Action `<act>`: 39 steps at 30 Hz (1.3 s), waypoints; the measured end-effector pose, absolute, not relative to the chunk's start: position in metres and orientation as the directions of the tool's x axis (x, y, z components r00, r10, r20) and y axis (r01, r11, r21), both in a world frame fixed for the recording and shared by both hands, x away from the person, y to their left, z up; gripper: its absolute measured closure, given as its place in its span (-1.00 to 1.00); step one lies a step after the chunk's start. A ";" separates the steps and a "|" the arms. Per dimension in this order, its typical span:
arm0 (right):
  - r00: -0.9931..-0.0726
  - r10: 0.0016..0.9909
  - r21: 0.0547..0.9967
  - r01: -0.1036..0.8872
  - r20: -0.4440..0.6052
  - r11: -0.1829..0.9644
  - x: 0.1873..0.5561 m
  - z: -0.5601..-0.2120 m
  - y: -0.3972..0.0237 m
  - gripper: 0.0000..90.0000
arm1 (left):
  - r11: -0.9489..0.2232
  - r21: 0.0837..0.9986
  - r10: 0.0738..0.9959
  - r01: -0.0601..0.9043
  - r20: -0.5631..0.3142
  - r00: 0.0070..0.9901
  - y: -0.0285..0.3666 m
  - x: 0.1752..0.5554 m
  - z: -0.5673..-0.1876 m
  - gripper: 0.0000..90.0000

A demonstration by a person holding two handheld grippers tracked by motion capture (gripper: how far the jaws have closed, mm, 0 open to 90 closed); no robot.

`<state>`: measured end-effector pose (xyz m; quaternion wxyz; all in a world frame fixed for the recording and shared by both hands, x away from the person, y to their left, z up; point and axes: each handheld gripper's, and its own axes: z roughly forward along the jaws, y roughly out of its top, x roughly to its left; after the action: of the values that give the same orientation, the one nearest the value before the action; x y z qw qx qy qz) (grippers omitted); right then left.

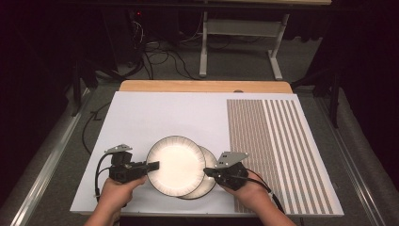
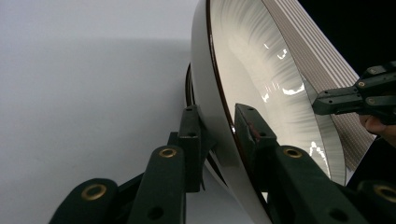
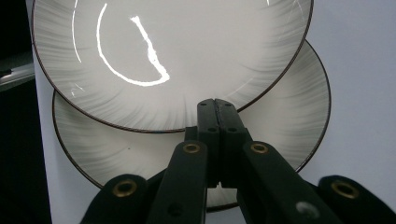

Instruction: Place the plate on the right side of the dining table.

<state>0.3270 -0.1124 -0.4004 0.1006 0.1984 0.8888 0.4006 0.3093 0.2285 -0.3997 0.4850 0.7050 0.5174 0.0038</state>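
Two pale plates with dark rims lie stacked and offset on the white mat. The upper plate [image 1: 175, 162] [image 3: 177, 46] overlaps the lower plate [image 1: 210, 157] [image 3: 289, 116], which peeks out at the right. My left gripper [image 1: 155, 165] [image 2: 217, 114] is shut on the upper plate's [image 2: 261, 70] left rim, one jaw under it and one on top. My right gripper [image 1: 207, 171] [image 3: 215, 103] is shut with nothing between its jaws. It reaches over the lower plate, and its tips are at the upper plate's right rim.
The white mat [image 1: 141, 117] covers most of the table, with a brown striped panel [image 1: 273, 141] along its right side. A wooden edge [image 1: 202, 86] shows at the back. Beyond it are cables and a metal stand [image 1: 235, 47] on the floor.
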 end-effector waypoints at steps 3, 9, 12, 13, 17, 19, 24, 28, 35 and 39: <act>-0.898 0.439 0.758 0.275 -0.017 0.592 0.327 -0.400 -0.113 1.00 | 0.016 0.711 0.733 0.703 -0.486 0.475 0.228 0.308 -0.397 0.68; -0.896 0.443 0.767 0.271 -0.019 0.581 0.326 -0.397 -0.115 1.00 | 0.030 0.767 0.732 0.641 -0.453 0.509 0.228 0.305 -0.391 0.74; -0.895 0.445 0.772 0.271 -0.017 0.574 0.325 -0.396 -0.117 1.00 | 0.029 0.807 0.746 0.589 -0.410 0.525 0.228 0.301 -0.386 0.77; -0.896 0.444 0.776 0.269 -0.017 0.571 0.325 -0.395 -0.118 1.00 | 0.022 0.816 0.752 0.577 -0.394 0.529 0.228 0.300 -0.385 0.77; -0.888 0.460 0.789 0.273 -0.013 0.550 0.326 -0.390 -0.124 1.00 | 0.019 0.840 0.763 0.542 -0.363 0.536 0.229 0.298 -0.383 0.78; -0.882 0.472 0.794 0.277 -0.015 0.542 0.326 -0.388 -0.129 1.00 | 0.010 0.853 0.770 0.522 -0.340 0.540 0.230 0.297 -0.382 0.78; -0.864 0.504 0.817 0.290 -0.001 0.498 0.327 -0.381 -0.144 0.97 | 0.001 0.879 0.786 0.477 -0.295 0.543 0.232 0.295 -0.380 0.78; -0.842 0.539 0.837 0.300 0.007 0.457 0.329 -0.374 -0.159 0.89 | -0.003 0.889 0.795 0.458 -0.276 0.541 0.236 0.294 -0.379 0.78; -0.798 0.602 0.867 0.307 0.011 0.392 0.328 -0.366 -0.190 0.51 | -0.038 0.916 0.811 0.400 -0.205 0.548 0.236 0.290 -0.374 0.78; -0.760 0.650 0.886 0.296 -0.009 0.357 0.326 -0.362 -0.207 0.28 | -0.042 0.925 0.819 0.377 -0.184 0.544 0.238 0.288 -0.373 0.78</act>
<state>0.3263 -0.2073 -0.3617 0.1830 0.2945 0.8031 0.4846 0.2880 0.2376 -0.3731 0.5408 0.6924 0.4318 0.2041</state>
